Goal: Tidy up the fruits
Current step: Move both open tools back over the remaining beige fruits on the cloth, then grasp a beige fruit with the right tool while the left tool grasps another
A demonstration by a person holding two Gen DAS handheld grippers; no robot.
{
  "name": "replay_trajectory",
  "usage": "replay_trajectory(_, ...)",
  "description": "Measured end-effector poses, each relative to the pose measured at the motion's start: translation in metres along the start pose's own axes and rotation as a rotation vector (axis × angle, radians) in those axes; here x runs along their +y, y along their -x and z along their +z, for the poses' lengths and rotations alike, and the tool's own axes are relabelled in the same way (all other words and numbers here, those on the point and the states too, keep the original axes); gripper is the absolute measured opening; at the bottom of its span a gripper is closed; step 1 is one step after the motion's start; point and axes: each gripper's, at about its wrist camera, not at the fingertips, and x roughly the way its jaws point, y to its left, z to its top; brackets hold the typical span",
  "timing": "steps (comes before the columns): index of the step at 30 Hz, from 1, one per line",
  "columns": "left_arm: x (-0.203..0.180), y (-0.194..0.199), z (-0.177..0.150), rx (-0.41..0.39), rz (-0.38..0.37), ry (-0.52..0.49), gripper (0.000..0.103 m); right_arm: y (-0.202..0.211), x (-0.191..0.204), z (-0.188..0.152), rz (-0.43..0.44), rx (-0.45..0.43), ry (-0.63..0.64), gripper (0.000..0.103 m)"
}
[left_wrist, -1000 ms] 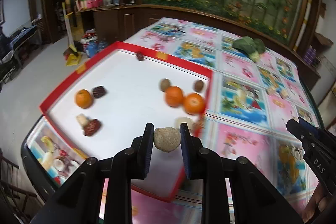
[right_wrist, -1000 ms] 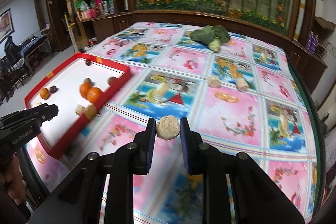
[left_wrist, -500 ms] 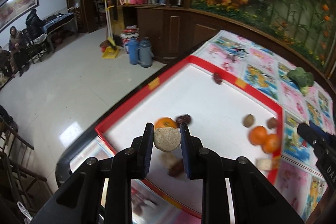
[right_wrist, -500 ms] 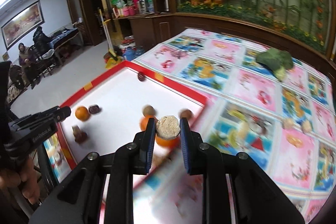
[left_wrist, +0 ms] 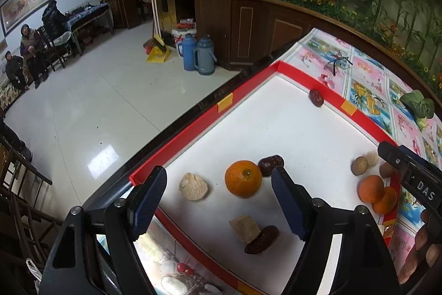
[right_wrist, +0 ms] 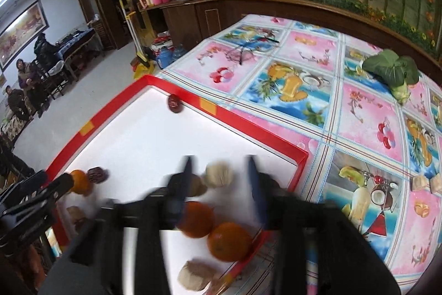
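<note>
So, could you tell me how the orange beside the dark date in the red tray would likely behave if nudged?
The orange looks round and smooth, so it would probably roll on the flat white floor of the tray. It seems firm, unlikely to dent. The date sits against it and might get pushed along or check a roll that way.

A: What colours is the tray (left_wrist: 176, 141)?
B: Red rim, white floor, yellow tabs. The oranges (left_wrist: 243, 178) are bright orange, the dates (left_wrist: 271, 164) dark brown.
A: And the counter (right_wrist: 359, 107)?
B: Pink and blue fruit-print squares.
</note>
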Motion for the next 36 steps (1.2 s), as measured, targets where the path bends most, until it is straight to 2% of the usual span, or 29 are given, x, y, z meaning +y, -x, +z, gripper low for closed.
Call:
replay_trajectory(2,0.001,0.007,0.000,-0.024,0.012,0.009,0.078,0.007,-0.005,-0.002,0.018,-0.014,-0.006,0.060)
replay_trajectory(4,0.002,0.011,0.001,-0.040,0.008,0.027,0.079,0.021,-0.011,-0.004,0.011,-0.039,-0.012,0.066)
replay_trajectory(7,-0.004,0.021,0.001,-0.064,-0.001,0.024,0.080,0.046,-0.030,-0.008,0.002,-0.084,-0.031,0.068)
replay_trajectory(10,-0.017,0.032,-0.002,-0.079,-0.039,0.016,0.080,0.072,-0.053,-0.019,-0.037,-0.116,-0.049,0.072)
replay_trajectory(12,-0.029,0.037,-0.005,-0.083,-0.073,0.005,0.080,0.093,-0.080,-0.035,-0.084,-0.131,-0.070,0.079)
replay_trajectory(16,-0.075,0.043,-0.012,-0.077,-0.145,-0.079,0.081,0.119,-0.142,-0.070,-0.201,-0.107,-0.146,0.080)
replay_trajectory(19,-0.117,0.046,-0.022,-0.053,-0.206,-0.154,0.081,0.125,-0.195,-0.091,-0.295,-0.063,-0.238,0.080)
replay_trajectory(22,-0.159,0.048,-0.032,-0.033,-0.255,-0.236,0.081,0.125,-0.239,-0.104,-0.328,-0.026,-0.318,0.080)
replay_trajectory(26,-0.208,0.046,-0.048,-0.001,-0.313,-0.332,0.081,0.114,-0.267,-0.098,-0.338,-0.016,-0.342,0.080)
replay_trajectory(31,-0.240,0.040,-0.058,0.032,-0.342,-0.376,0.081,0.092,-0.280,-0.075,-0.347,-0.035,-0.328,0.080)
replay_trajectory(34,-0.255,0.037,-0.059,0.034,-0.355,-0.375,0.081,0.077,-0.284,-0.060,-0.365,-0.027,-0.299,0.073)
replay_trajectory(36,-0.267,0.033,-0.059,0.031,-0.358,-0.382,0.081,0.068,-0.287,-0.057,-0.367,-0.008,-0.298,0.055)
